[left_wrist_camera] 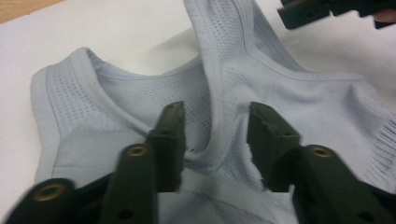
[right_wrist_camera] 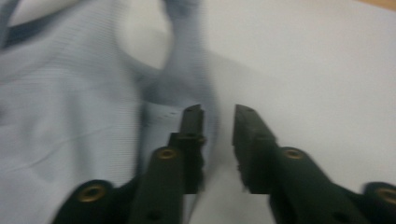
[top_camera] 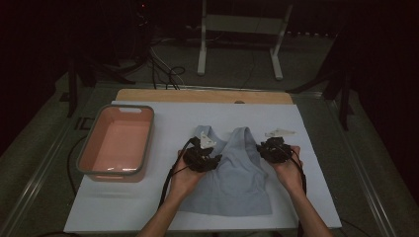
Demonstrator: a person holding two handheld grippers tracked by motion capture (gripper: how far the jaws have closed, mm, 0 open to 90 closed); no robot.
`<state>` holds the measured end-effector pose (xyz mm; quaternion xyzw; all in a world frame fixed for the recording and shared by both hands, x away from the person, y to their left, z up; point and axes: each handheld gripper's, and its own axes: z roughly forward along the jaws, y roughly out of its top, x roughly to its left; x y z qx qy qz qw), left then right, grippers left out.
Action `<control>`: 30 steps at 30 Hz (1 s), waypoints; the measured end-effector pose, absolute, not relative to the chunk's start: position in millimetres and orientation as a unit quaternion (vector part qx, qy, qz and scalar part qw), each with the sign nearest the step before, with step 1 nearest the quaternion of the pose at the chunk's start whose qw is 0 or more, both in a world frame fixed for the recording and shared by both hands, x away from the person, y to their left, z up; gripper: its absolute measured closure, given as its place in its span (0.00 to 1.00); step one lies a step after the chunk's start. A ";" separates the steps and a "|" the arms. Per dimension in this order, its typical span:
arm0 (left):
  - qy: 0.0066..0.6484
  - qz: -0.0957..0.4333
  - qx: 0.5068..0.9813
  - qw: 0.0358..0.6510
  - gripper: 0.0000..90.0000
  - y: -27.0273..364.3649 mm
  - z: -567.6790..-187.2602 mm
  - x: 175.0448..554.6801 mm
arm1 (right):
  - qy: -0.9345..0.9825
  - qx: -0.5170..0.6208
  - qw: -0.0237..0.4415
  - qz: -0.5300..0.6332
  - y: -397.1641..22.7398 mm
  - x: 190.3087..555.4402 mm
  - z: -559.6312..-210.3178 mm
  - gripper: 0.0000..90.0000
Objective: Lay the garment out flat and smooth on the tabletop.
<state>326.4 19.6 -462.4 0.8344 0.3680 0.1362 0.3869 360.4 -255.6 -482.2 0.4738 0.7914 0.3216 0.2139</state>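
Note:
A pale blue sleeveless knit top (top_camera: 232, 182) lies flat on the white mat (top_camera: 173, 118), straps toward the far side. My left gripper (top_camera: 205, 155) rests at its left armhole. In the left gripper view its jaws (left_wrist_camera: 215, 114) stand apart, a raised fold of the top's (left_wrist_camera: 303, 107) bound edge between them, and the pads do not press it. My right gripper (top_camera: 272, 148) sits at the top's right edge. In the right gripper view, its jaws (right_wrist_camera: 218, 112) stand apart over the mat, the left one just over the edge of the top (right_wrist_camera: 70, 93).
A pink basin with a grey rim (top_camera: 89, 148) stands on the mat's left side. A wooden board edge (top_camera: 197, 95) runs along the back. Behind the table are a white frame stand (top_camera: 237, 24) and cables on the floor. The right gripper (left_wrist_camera: 327, 9) shows top right in the left gripper view.

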 end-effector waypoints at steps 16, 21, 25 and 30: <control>0.393 0.153 0.817 0.393 0.39 44.2 -461.5 317.3 | 0.834 0.422 0.148 0.323 -234.9 343.4 -488.9 0.54; 0.397 0.154 0.815 0.392 0.37 52.1 -463.4 313.0 | 0.841 0.432 0.128 0.301 -230.0 351.9 -502.1 0.54; 0.402 0.153 0.815 0.390 0.37 57.6 -466.9 310.9 | 0.838 0.439 0.094 0.311 -231.6 355.9 -504.0 0.71; 0.406 0.151 0.814 0.387 0.38 61.6 -470.9 309.2 | 0.840 0.428 0.103 0.317 -231.5 351.8 -499.8 0.92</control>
